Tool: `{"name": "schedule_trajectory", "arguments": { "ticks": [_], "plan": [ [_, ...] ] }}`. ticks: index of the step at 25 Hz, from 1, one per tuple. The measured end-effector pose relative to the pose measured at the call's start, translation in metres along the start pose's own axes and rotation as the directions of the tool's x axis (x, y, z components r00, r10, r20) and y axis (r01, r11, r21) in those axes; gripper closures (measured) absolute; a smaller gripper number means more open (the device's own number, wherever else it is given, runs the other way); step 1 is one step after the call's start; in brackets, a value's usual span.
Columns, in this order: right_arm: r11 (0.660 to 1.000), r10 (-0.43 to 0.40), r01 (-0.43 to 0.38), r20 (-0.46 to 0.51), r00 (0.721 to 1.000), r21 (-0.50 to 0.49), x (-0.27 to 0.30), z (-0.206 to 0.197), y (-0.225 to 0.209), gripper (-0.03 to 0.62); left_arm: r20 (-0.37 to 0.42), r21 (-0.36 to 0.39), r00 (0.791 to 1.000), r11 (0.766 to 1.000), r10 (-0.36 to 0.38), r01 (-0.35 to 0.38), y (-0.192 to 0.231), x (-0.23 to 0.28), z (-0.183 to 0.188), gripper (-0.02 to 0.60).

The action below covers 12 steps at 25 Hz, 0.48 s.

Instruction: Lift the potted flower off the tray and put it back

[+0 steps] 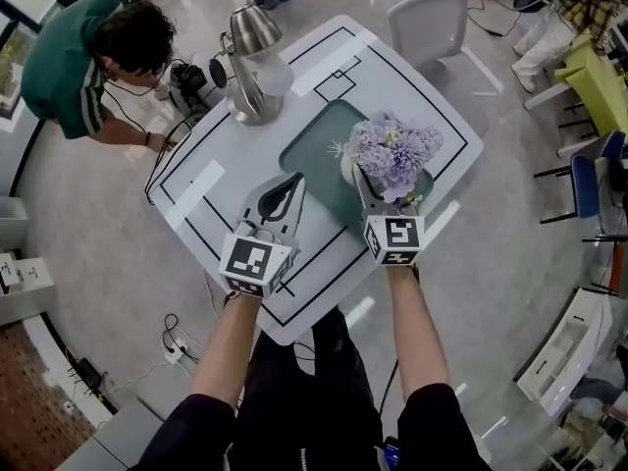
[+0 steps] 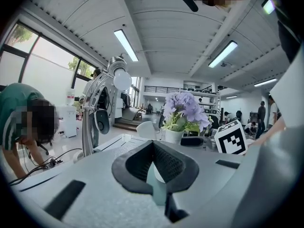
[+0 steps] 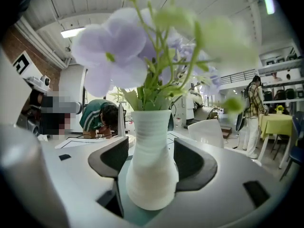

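Note:
The potted flower (image 1: 391, 151), purple blooms in a white ribbed vase (image 3: 148, 165), stands on the dark teal tray (image 1: 312, 147) on the white table. My right gripper (image 1: 364, 181) reaches in from the near side, and its jaws stand either side of the vase. In the right gripper view the right gripper (image 3: 151, 151) is open: the left pad stands clear of the vase, and the right pad is close to or just brushing its belly. My left gripper (image 1: 290, 181) rests over the table left of the tray, shut and holding nothing. From the left gripper view the flower (image 2: 183, 110) appears beyond my left gripper (image 2: 153, 144).
A silver desk lamp (image 1: 250, 63) stands at the table's far left corner. A person in a green shirt (image 1: 86, 49) bends over cables on the floor to the left. A white chair (image 1: 428, 24) sits behind the table. Black lines mark the tabletop (image 1: 224, 170).

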State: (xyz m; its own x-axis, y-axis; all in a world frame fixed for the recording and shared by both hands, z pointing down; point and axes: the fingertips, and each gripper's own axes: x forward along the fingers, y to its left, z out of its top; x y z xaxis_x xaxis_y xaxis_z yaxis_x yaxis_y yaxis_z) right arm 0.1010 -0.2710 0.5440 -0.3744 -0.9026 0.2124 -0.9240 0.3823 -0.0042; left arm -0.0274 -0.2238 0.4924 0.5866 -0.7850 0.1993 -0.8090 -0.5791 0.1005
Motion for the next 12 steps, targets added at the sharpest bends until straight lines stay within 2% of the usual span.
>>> {"name": "schedule_trajectory", "arguments": {
  "ticks": [6,9,10,11,12],
  "plan": [
    [0.996,-0.072,0.074,-0.042,0.996,0.049,-0.034,-0.001,-0.011,0.313,0.008,0.006,0.999,0.999,-0.032,0.032,-0.012,0.001,0.009,0.578],
    [0.988,-0.136,0.141,-0.081,0.987,0.056,-0.06,0.001,-0.015,0.323,0.009,0.019,0.996,0.996,-0.091,0.091,-0.022,0.001,0.013,0.578],
    [0.985,-0.159,0.163,-0.084,0.984,0.049,-0.07,0.005,-0.014,0.383,0.006,0.027,0.994,0.993,-0.112,0.112,-0.026,0.0,0.014,0.578],
    [0.982,-0.18,0.183,-0.076,0.981,0.043,-0.079,0.01,-0.011,0.497,0.005,0.036,0.991,0.991,-0.131,0.13,-0.029,-0.001,0.016,0.578],
    [0.979,-0.195,0.198,-0.066,0.979,0.044,-0.089,0.017,-0.007,0.561,0.007,0.043,0.989,0.988,-0.146,0.146,-0.031,-0.004,0.019,0.578]
  ]
}}
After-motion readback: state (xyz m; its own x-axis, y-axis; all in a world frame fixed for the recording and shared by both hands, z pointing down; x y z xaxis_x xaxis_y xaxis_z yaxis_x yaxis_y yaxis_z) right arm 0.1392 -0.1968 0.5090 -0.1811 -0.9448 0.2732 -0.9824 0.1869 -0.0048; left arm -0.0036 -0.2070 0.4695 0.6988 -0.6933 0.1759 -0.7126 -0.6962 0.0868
